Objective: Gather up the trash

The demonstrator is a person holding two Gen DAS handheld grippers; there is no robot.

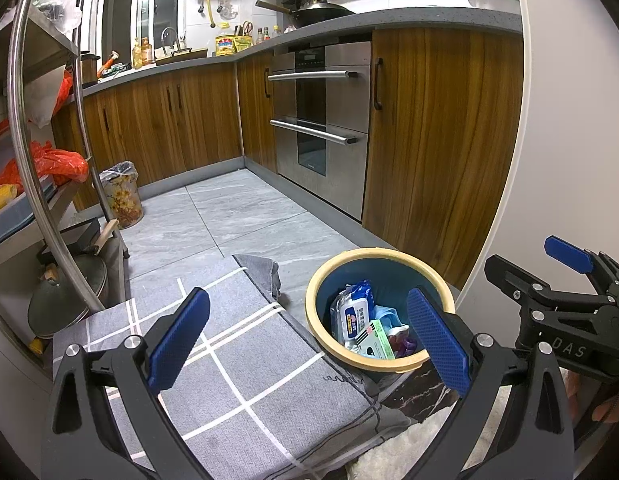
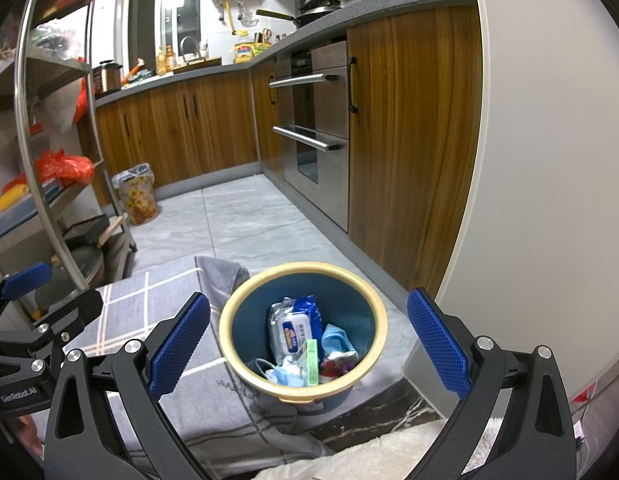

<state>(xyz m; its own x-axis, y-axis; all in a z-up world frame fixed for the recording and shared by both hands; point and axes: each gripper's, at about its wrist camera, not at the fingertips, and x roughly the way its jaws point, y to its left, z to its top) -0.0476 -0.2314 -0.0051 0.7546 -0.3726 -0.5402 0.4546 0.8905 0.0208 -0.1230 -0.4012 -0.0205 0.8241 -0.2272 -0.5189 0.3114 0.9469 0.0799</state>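
Note:
A blue waste bin with a yellow rim (image 1: 321, 280) (image 2: 237, 300) stands on the floor beside a grey checked mat (image 1: 237, 360) (image 2: 149, 304). Inside lie a wet-wipes pack (image 1: 351, 314) (image 2: 293, 326), a green-and-white box (image 1: 375, 340) (image 2: 311, 362), a blue face mask (image 2: 283, 376) and other wrappers. My left gripper (image 1: 309, 340) hovers open above the mat's edge and the bin's left side, holding nothing. My right gripper (image 2: 309, 344) hangs open right above the bin, also with nothing in it. In the left wrist view the right gripper (image 1: 569, 256) shows at the right edge.
Wooden cabinets (image 1: 441, 132) and a steel oven (image 1: 321, 120) line the right side. A second flower-patterned bin (image 1: 123, 194) (image 2: 139, 194) stands by a metal shelf rack (image 1: 41, 160) on the left. A white fluffy rug (image 2: 389, 452) lies near me. Grey tiled floor (image 1: 237, 216) lies between.

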